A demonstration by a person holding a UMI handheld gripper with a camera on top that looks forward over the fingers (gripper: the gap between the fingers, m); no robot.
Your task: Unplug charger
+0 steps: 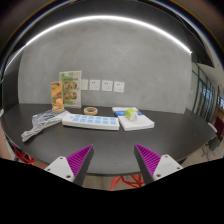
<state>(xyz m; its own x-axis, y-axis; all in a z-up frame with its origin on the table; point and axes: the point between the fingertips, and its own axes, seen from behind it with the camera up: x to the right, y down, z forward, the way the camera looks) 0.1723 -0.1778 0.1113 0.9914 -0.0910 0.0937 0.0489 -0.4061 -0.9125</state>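
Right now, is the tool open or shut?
Open. The tool shows a wide gap between its pink pads, nothing between them; the power strip lies well beyond on the table.

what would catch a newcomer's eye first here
The long white power strip lies on the dark table, beyond the open tool, with a bundle of white cable beside it. Behind them, a colourful carton stands against the grey wall, next to a row of white wall sockets.
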